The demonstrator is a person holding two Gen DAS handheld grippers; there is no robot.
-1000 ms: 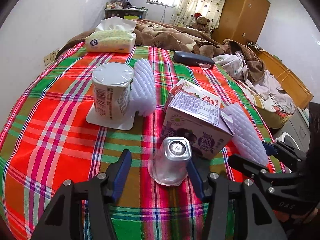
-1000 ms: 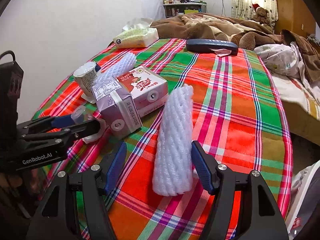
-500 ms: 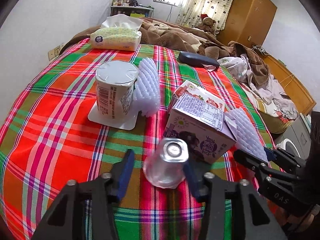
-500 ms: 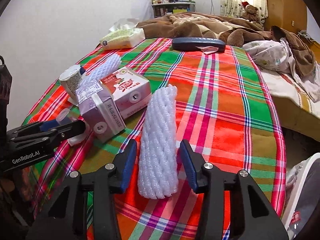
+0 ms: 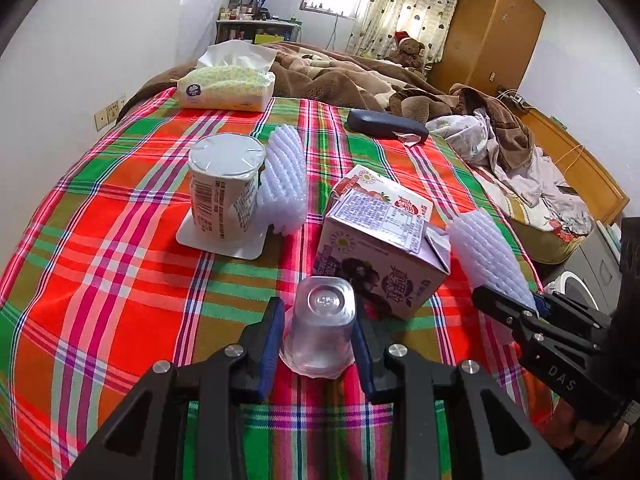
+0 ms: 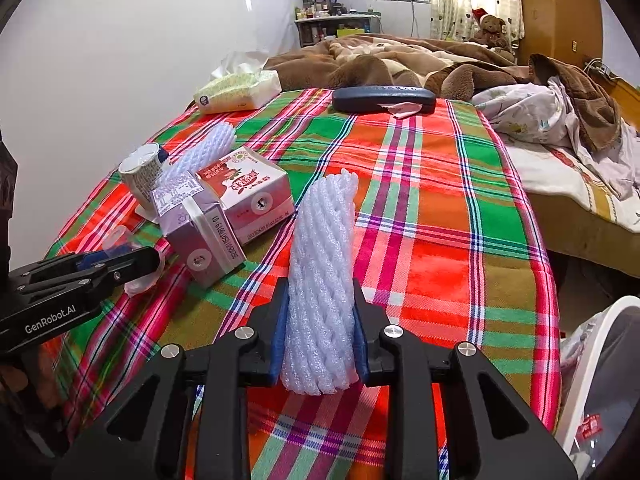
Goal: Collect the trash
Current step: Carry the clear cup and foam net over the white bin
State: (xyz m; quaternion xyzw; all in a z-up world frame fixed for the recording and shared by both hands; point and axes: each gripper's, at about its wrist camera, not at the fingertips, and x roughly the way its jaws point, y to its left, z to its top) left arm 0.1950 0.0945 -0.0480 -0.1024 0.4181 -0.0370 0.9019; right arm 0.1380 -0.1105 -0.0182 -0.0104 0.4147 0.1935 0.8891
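A clear plastic cup (image 5: 322,312) stands upside down on the plaid tablecloth (image 5: 100,264). My left gripper (image 5: 318,330) is closing, and its blue pads press the cup's two sides. A long white foam fruit net (image 6: 324,256) lies on the cloth; my right gripper (image 6: 319,316) is closing too, pads squeezing its near end. In the left wrist view the right gripper (image 5: 516,308) shows at the right with the net (image 5: 486,252). The left gripper (image 6: 116,264) appears at the left of the right wrist view.
A purple carton (image 5: 380,264), a red carton (image 5: 384,196), an upturned yogurt tub (image 5: 224,188) and a second foam net (image 5: 285,184) sit mid-table. A tissue pack (image 5: 226,88) and dark case (image 5: 386,125) lie farther back. A white bin (image 6: 596,380) stands off the table's right edge.
Both grippers' jaws have closed in from wide apart: the left onto the clear cup, the right onto the foam net. Neither hand has shifted much.
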